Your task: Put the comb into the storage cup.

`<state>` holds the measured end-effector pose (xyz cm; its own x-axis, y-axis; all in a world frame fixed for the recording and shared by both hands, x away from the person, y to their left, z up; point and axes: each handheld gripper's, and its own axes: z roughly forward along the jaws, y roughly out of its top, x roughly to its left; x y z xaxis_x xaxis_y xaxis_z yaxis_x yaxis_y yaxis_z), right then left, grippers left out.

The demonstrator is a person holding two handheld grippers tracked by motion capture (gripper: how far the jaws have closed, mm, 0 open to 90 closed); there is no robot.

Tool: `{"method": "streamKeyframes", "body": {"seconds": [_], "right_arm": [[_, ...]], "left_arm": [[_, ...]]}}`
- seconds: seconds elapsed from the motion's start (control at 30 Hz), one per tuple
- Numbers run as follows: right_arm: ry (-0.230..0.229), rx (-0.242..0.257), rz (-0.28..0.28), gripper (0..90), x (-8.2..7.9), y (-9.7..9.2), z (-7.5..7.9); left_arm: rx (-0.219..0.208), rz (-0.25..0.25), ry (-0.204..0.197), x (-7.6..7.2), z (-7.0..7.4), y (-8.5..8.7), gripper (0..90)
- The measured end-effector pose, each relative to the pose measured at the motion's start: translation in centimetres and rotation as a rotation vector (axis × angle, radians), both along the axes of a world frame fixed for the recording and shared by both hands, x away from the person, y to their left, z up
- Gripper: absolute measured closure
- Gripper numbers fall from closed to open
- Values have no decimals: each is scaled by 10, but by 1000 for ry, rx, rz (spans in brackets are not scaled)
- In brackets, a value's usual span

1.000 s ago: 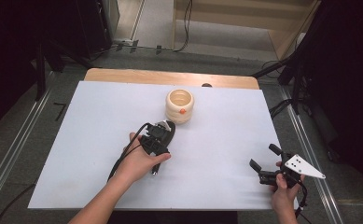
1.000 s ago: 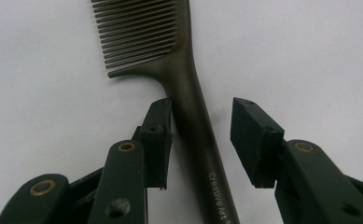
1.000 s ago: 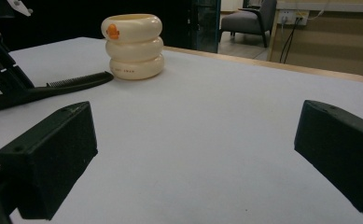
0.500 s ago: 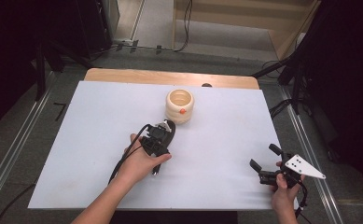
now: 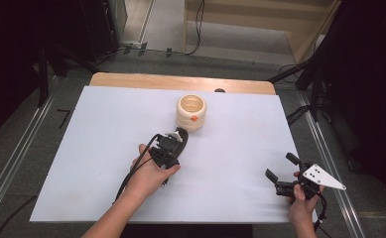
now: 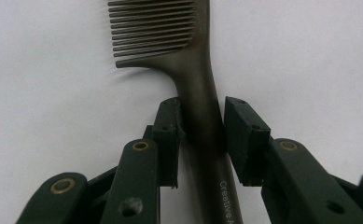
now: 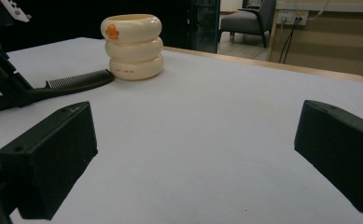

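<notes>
Nearest the person, the right gripper (image 5: 283,174) sits by the near right corner of the white table sheet (image 5: 106,148), jaws wide apart with nothing between them, close to the sheet's right edge. In the right gripper view there's just bare sheet between its two pads (image 7: 53,158), and lots of open surface running out toward the far side.

A bit farther in, left of centre, the left gripper (image 6: 202,128) has just been closing its jaws around the handle of a dark comb (image 6: 195,88) lying flat on the sheet. Left pad is touching the handle; the right pad looks a hair off it, so it isn't fully clamped as far as I can tell.

The comb's toothed end points away toward a cream ringed cup (image 5: 191,113) with an orange spot, ending just beside its base. Beyond that, the sheet's far edge meets a strip of wooden tabletop (image 5: 131,81). The whole left half of the sheet is open.
</notes>
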<state>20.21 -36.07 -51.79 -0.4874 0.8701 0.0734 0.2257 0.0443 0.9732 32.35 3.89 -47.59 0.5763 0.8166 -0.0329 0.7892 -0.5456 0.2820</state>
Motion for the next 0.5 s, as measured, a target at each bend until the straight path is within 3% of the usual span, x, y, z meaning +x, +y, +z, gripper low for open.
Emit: {"method": "streamKeyframes", "body": {"seconds": [0.5], "right_arm": [[1, 6, -1, 0, 0, 0, 0]], "left_arm": [[-18, -6, -3, 0, 0, 5, 730]]}}
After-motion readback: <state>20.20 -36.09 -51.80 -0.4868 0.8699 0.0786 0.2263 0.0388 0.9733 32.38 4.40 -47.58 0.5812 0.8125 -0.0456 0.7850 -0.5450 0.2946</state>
